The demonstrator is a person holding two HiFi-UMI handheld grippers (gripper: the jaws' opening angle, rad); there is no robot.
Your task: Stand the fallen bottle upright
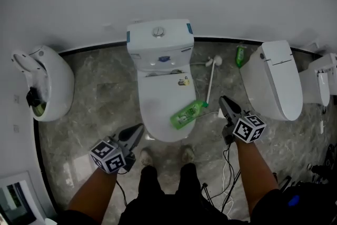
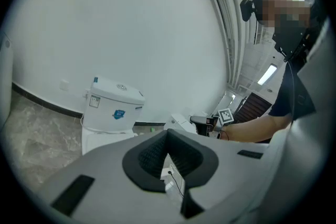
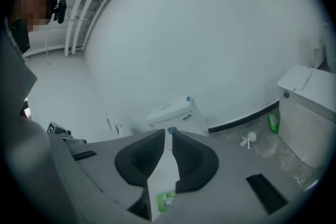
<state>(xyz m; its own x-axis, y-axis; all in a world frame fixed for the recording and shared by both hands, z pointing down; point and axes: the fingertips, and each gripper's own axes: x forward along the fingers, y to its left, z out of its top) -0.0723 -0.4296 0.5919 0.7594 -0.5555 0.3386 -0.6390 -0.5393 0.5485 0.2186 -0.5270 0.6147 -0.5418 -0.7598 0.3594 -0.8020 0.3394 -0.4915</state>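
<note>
Our left gripper [image 1: 138, 129] has its jaws together and our right gripper [image 1: 222, 99] shows only a slit, both empty. The green bottle [image 1: 187, 114] lies on its side on the toilet lid [image 1: 158, 95] between them, nearer the right gripper's tips and untouched.

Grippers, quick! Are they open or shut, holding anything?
Left gripper: shut, holding nothing.
Right gripper: shut, holding nothing.
</note>
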